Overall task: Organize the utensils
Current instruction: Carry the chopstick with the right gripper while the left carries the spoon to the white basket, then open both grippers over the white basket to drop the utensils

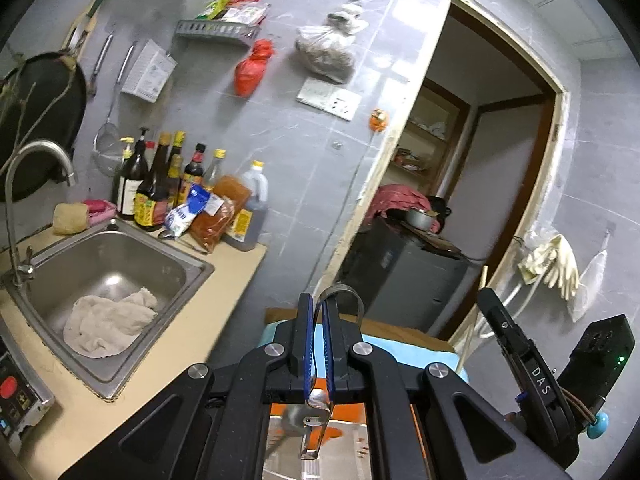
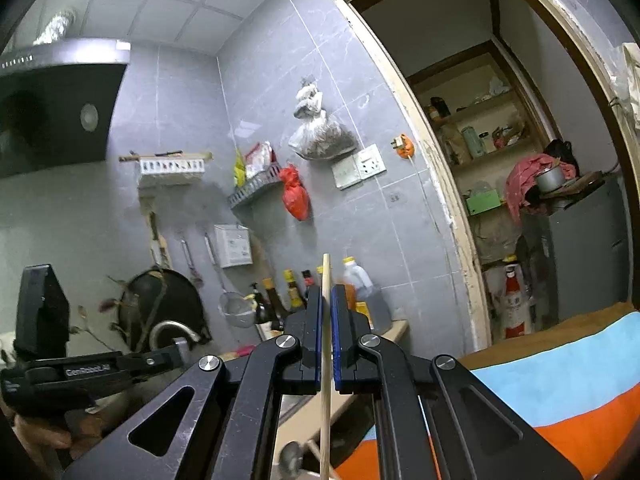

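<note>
Left gripper (image 1: 316,332), raised above the surface (image 1: 224,320), pads pressed against a metal utensil (image 1: 318,360) with a looped handle; loop protruding beyond the fingertips, shiny lower end hanging back toward the camera between the linkage arms. Exact type of the utensil not discernible. Right gripper (image 2: 326,322), likewise raised, pinching a single wooden chopstick (image 2: 325,360) held roughly upright, its upper tip projecting past the fingertips and its lower length running down out of view. Right gripper also visible at the right edge of the left wrist view (image 1: 520,360); left gripper visible at the lower left of the right wrist view (image 2: 80,368). Below, in the left wrist view: a steel sink (image 1: 120,264) set into the beige surface, containing a crumpled pale cloth (image 1: 108,324), with a curved faucet (image 1: 36,184) at its corner. Behind the sink, against the grey tiled wall: a cluster of sauce bottles (image 1: 160,184) and packets. Right of both views: an open doorway (image 2: 500,160) onto a shelved storage room. Blue and orange cloth (image 2: 560,392) at lower right of the right wrist view.
</note>
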`<state>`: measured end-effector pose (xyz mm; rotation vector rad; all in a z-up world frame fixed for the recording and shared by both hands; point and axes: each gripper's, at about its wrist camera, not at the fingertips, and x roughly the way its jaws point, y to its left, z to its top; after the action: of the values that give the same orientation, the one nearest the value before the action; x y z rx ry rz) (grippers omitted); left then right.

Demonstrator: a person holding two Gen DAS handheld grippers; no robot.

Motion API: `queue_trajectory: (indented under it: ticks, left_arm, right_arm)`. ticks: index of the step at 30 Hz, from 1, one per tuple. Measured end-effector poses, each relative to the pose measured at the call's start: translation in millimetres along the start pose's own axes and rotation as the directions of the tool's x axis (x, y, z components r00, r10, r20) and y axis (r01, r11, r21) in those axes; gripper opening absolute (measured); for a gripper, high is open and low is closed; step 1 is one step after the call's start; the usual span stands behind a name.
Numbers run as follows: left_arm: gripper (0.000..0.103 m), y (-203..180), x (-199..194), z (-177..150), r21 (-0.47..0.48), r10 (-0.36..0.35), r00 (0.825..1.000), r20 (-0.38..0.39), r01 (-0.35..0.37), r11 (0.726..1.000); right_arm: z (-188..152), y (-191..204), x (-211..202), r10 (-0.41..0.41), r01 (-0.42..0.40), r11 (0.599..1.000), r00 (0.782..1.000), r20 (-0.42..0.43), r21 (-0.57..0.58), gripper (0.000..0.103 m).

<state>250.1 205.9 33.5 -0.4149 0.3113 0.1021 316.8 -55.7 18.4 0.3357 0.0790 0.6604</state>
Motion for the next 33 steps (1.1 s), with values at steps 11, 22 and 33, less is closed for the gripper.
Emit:
queue_trajectory:
  ticks: [11,22,33]
  left_arm:
    - [0.005,21.0,31.6,-41.8,0.007,0.061,0.997,-0.049,-0.061,0.998]
    - [0.005,27.1,29.8,-58.7,-0.013,0.076,0.985,-0.154,-0.079,0.997]
    - [0.045,29.5,18.9,-76.1,-0.029,0.033,0.972,-0.235,-0.04,0.999]
  right_arm:
    - [-39.1,-15.5,15.4,-0.09,0.09,0.995,0.996,-0.001,-0.047,0.004]
    - [-60.6,-17.0,13.1,-0.066,0.059,0.995,0.993,-0.098,-0.075,0.004]
    - [-69.2,-35.7,2.7,-0.061,0.057,0.998,0.979,-0.197,-0.025,0.005]
